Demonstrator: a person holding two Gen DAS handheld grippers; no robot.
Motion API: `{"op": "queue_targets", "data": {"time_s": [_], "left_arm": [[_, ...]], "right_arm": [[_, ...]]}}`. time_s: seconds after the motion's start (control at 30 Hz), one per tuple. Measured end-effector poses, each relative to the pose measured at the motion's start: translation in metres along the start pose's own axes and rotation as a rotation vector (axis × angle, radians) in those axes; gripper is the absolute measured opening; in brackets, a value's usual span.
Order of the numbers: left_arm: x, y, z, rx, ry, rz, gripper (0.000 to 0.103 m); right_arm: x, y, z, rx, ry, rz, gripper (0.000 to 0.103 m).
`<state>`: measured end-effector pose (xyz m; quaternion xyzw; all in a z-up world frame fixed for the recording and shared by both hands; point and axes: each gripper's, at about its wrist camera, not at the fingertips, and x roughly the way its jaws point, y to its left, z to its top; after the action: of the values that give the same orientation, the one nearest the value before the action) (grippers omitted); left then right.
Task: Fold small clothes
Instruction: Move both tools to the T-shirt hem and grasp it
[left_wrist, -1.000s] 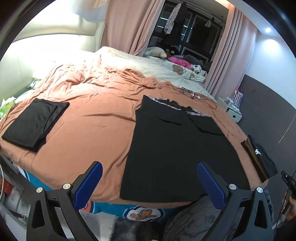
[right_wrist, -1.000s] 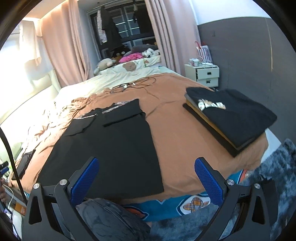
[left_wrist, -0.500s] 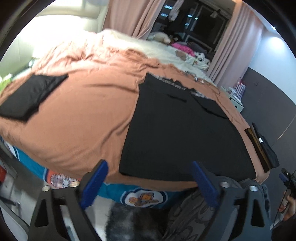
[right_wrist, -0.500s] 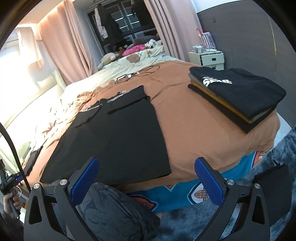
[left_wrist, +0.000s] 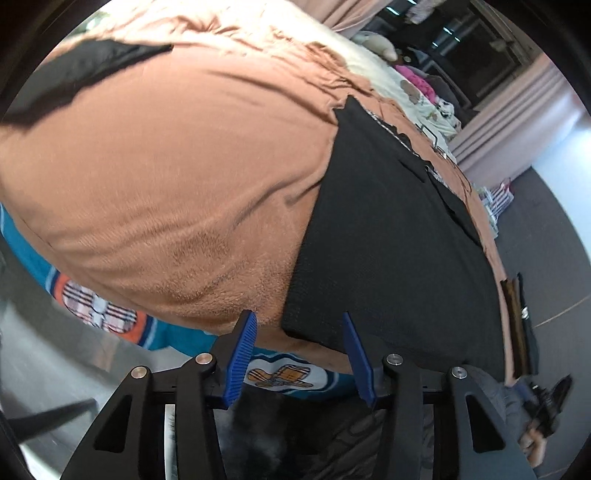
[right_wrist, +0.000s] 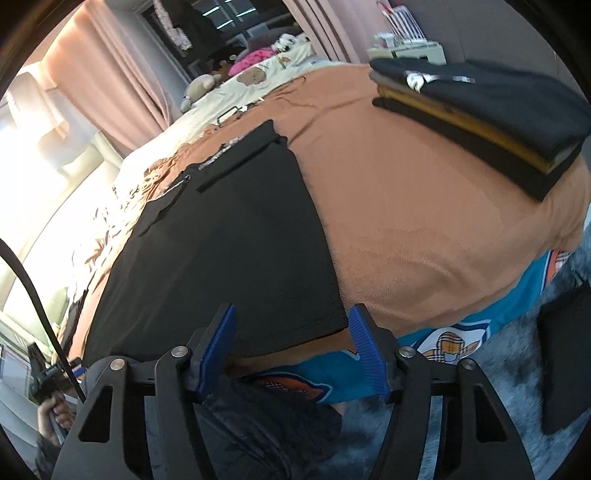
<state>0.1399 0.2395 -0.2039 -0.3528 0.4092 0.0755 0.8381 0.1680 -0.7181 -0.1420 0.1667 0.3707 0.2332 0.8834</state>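
A bed carries everything, covered by a rust-orange blanket (left_wrist: 177, 155) that hangs over the near edge above a teal sheet (right_wrist: 480, 314) printed with a plaid cartoon figure. A black garment (left_wrist: 388, 240) lies spread flat on the blanket, its hem at the near edge, its upper parts folded inward. On the left side a smaller folded black garment (left_wrist: 81, 70) lies well apart from it. On the right corner sits a stack of folded clothes (right_wrist: 491, 118), black on top with a mustard layer beneath. Farther back, a cream sheet (right_wrist: 258, 85) holds a plush toy (right_wrist: 201, 86) and a pink item (right_wrist: 255, 59)
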Motion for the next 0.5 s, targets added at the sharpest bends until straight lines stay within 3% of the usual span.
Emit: {"op": "queue_targets", "data": {"time_s": [0.5], "left_arm": [[0.002, 0.012, 0.001, -0.17, 0.024, -0.139, 0.045]], "right_arm": [[0.019, -0.056, 0.001, 0.192, 0.002, 0.11, 0.061]]}}
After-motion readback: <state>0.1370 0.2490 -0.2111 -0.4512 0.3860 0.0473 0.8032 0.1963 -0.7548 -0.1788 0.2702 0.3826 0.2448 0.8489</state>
